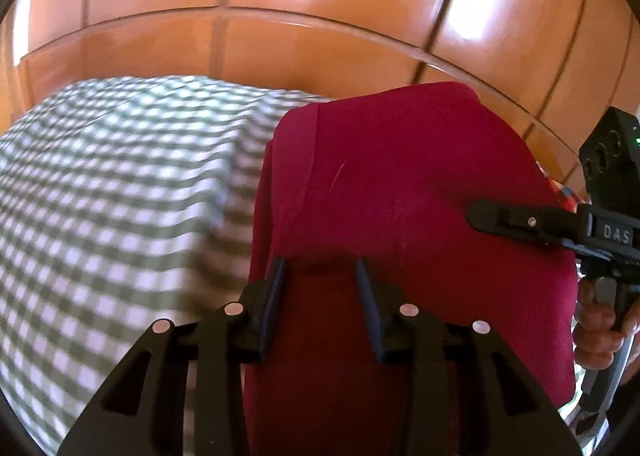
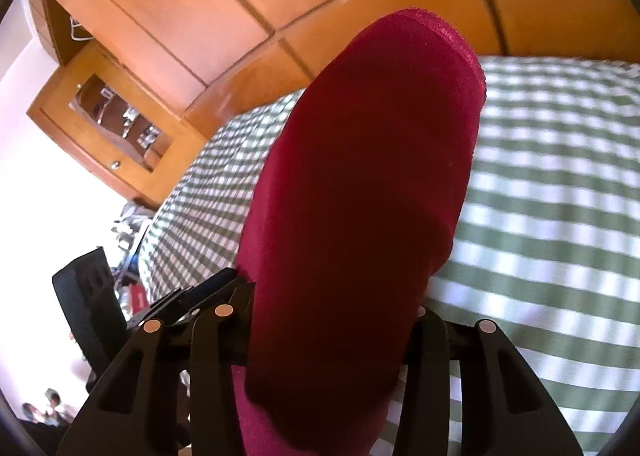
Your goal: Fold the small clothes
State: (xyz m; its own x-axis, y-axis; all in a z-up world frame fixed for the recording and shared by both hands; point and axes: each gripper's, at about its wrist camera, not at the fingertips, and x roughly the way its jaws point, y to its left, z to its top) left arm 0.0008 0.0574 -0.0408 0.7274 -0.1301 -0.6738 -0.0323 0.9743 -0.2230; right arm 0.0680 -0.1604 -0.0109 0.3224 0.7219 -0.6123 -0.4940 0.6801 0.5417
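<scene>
A crimson red garment (image 1: 400,196) lies on a green-and-white checked bedcover (image 1: 112,196). My left gripper (image 1: 322,268) is just over the garment's near part, its fingers apart with cloth showing between them. My right gripper (image 1: 480,214) reaches in from the right in the left wrist view, its fingers close together at the garment's right edge. In the right wrist view the red garment (image 2: 360,196) is draped over my right gripper and hides its fingertips, hanging in a long fold above the checked bedcover (image 2: 552,196).
An orange wooden headboard (image 1: 320,44) stands behind the bed. A wooden cabinet with a glass door (image 2: 116,124) is at the left. Clutter (image 2: 128,256) lies beside the bed's left edge. A hand (image 1: 596,320) holds the right gripper's handle.
</scene>
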